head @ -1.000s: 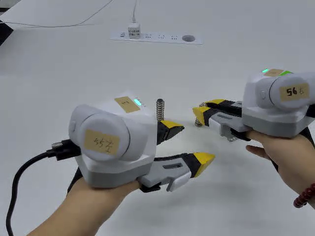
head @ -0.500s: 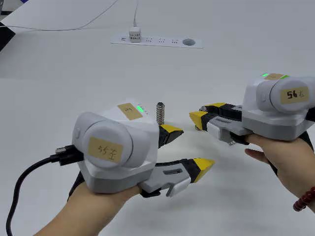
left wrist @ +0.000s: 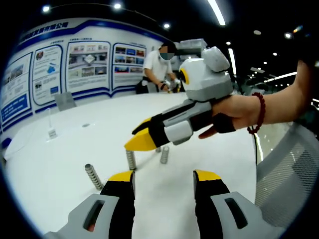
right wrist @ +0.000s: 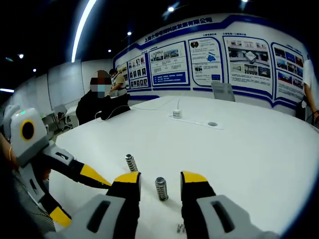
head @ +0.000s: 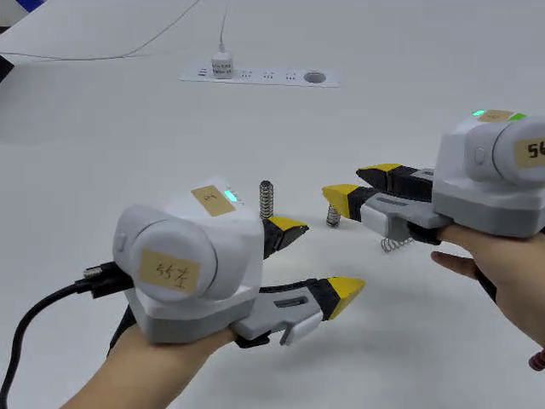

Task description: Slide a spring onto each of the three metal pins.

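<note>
The right gripper (right wrist: 160,178) has its fingers spread and empty, a spring-covered pin (right wrist: 160,188) upright on the desk (right wrist: 239,149) just beyond their tips; the left gripper (left wrist: 164,175), likewise spread and empty, sits near another sprung pin (left wrist: 92,175)

From the headset, looks forward and down on the table (head: 111,145), close above left gripper (head: 328,256) at 7 o'clock and right gripper (head: 345,181) at 3 o'clock. From the left gripper, looks low along the table, right gripper (left wrist: 133,138) near at 1 o'clock. From the right gripper, looks low the opposite way, left gripper (right wrist: 83,200) at 8 o'clock. Shared by all three: upright springs (head: 266,198) between them.
</note>
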`<state>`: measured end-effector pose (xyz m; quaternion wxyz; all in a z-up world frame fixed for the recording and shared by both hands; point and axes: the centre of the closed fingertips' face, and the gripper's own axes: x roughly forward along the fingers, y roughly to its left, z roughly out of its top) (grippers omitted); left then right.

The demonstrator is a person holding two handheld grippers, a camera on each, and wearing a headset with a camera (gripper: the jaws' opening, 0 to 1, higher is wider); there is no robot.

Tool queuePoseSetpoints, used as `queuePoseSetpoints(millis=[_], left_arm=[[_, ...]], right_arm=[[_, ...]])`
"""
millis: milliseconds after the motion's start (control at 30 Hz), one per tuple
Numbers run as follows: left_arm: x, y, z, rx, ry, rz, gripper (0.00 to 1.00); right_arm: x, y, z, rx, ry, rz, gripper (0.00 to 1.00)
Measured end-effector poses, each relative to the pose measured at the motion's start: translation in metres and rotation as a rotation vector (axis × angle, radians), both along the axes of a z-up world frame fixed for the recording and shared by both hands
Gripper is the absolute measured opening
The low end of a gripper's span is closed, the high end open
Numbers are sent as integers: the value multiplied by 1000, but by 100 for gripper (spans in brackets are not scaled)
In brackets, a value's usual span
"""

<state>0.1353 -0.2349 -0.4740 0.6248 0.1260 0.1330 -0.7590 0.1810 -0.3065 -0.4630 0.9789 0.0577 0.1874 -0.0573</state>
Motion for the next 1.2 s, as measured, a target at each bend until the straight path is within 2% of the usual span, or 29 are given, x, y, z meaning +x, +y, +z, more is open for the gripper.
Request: queuePoseSetpoints(millis=[200, 400, 500, 633, 733, 900, 1200], left_arm=[[-6, -3, 2, -10, 19, -7, 48], [-11, -8, 4, -20, 14, -21, 48], [-12, -13, 5, -16, -4, -27, 47], [-14, -21, 9, -24, -6, -35, 46], [-13, -28, 8, -21, -19, -35, 45], [-15, -38, 4, -7, -41, -48, 43], [-18, -57, -9, 20, -73, -65, 40]], right_arm=[[-14, -4, 8, 9, -9, -10, 35], [-29, -9, 12, 16, -9, -29, 38], [-38, -11, 15, 19, -18, -45, 38], [-48, -11, 16, 19, -20, -55, 39], [-56, -11, 15, 17, -19, -58, 40], [-67, -12, 18, 32, -52, -72, 42], [-86, -16, 19, 39, -64, -83, 45]])
